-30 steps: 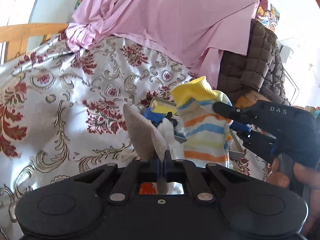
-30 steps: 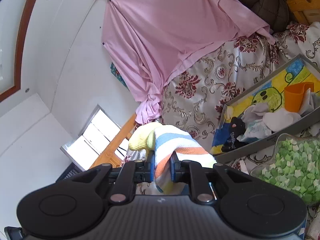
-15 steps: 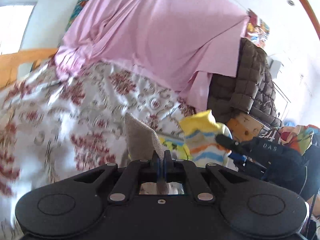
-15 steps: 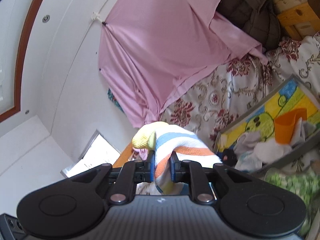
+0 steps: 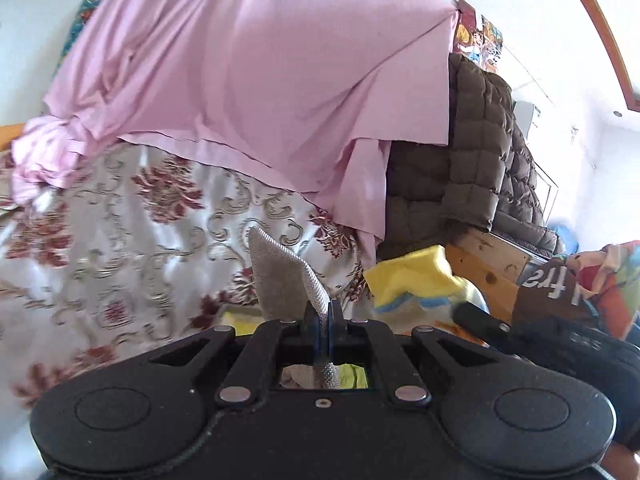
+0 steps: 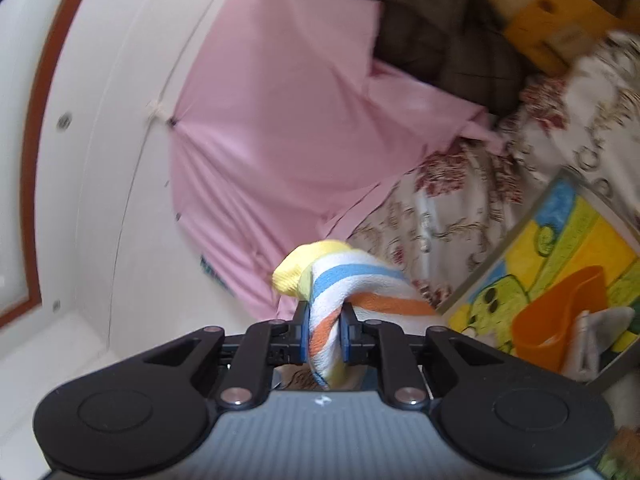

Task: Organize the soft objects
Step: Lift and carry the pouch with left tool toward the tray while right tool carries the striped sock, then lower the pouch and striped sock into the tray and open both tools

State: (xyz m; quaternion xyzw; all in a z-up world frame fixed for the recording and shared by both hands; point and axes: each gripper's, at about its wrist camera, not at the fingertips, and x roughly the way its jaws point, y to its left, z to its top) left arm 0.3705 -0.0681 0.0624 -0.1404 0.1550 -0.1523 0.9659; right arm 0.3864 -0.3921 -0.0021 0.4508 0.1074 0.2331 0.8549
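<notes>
Left wrist cam: we're pinching grey sock (image 5: 280,276) w/ left gripper (image 5: 321,318), right gripper (image 6: 324,330) squeezing striped sock (image 6: 352,284); we're keeping both tight, going slow

A grey woven cloth (image 5: 280,276) is seen before the pink sheet (image 5: 256,72); beside it, a sock (image 6: 344,284) striped blue, orange, white, yellow-tipped.

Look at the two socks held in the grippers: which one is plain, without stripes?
The grey sock, pinched in the left gripper. The sock in the right gripper has blue and orange stripes and a yellow end.
</notes>
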